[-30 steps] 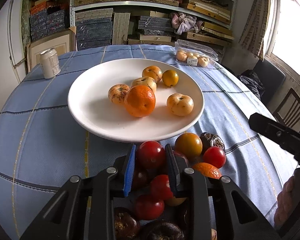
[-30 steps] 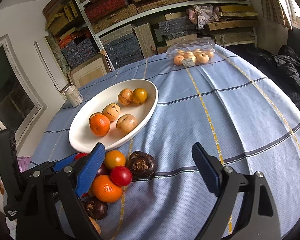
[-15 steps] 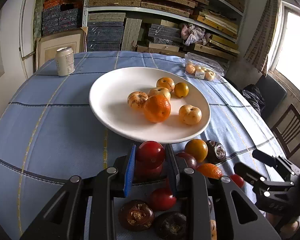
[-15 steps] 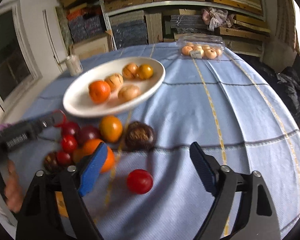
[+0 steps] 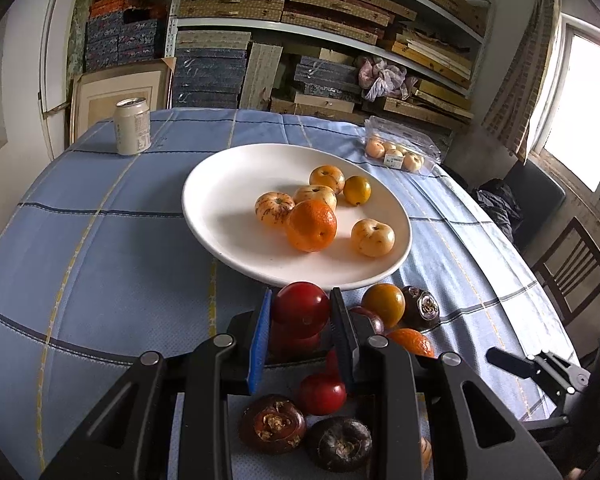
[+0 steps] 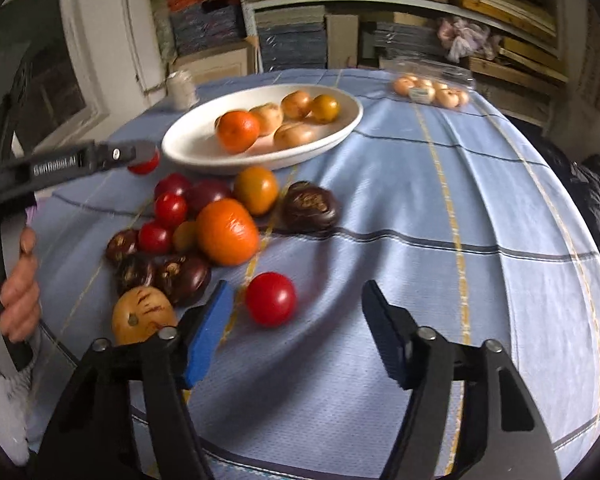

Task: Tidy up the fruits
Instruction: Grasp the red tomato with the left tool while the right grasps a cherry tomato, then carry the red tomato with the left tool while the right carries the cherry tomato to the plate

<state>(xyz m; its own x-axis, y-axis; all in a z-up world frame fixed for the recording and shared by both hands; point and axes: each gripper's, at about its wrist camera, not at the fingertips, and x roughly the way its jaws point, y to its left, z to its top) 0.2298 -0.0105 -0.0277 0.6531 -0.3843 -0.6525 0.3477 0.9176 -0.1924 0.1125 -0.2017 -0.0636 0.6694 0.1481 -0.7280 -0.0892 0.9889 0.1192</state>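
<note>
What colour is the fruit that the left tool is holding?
Red. The small round fruit shows best in the left wrist view, clamped in the left tool.

What sits around my table
A drink can (image 5: 132,127) stands upright on my blue checked tablecloth (image 5: 100,248); stacked shelves (image 5: 320,32) and a wooden chair (image 5: 572,268) beyond.

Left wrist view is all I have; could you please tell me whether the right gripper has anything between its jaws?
Observer: Nothing is gripped. The right gripper is open; its jaws have just been closing, and a lone red tomato sits between its fingertips, nearer the blue pad, touched by neither.
Operator: Thank you. Is that tomato apart from the pile?
Observer: Yes, it lies clear of the pile; the big orange is its nearest neighbour.
Operator: Anything else close to that gripper?
Observer: A yellow speckled fruit lies just outside the blue pad.
</note>
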